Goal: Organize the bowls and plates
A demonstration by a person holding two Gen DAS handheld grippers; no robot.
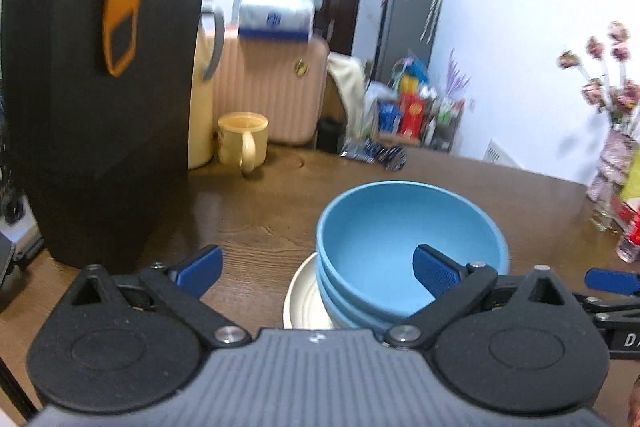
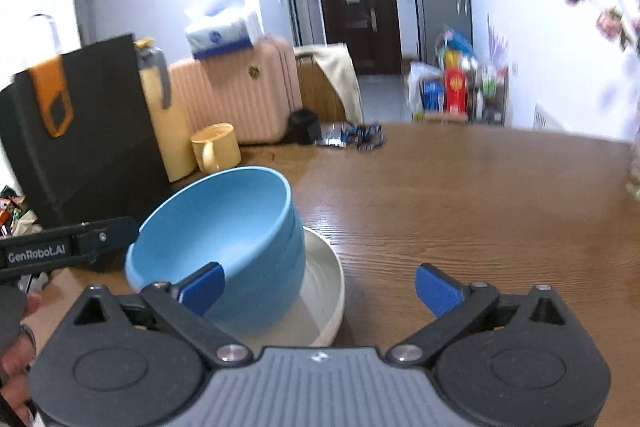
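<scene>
Brown wooden table [image 2: 460,195]: nested blue bowls [image 1: 404,251] sit on the cream plate [image 2: 324,291], tilted. Left gripper [image 1: 318,269] and right gripper [image 2: 320,287] both spread wide, holding nothing. Risk: a fingertip clipping the rim could topple the stack. Yellow mug [image 2: 216,147] and black bag [image 1: 100,107] crowd the left
</scene>
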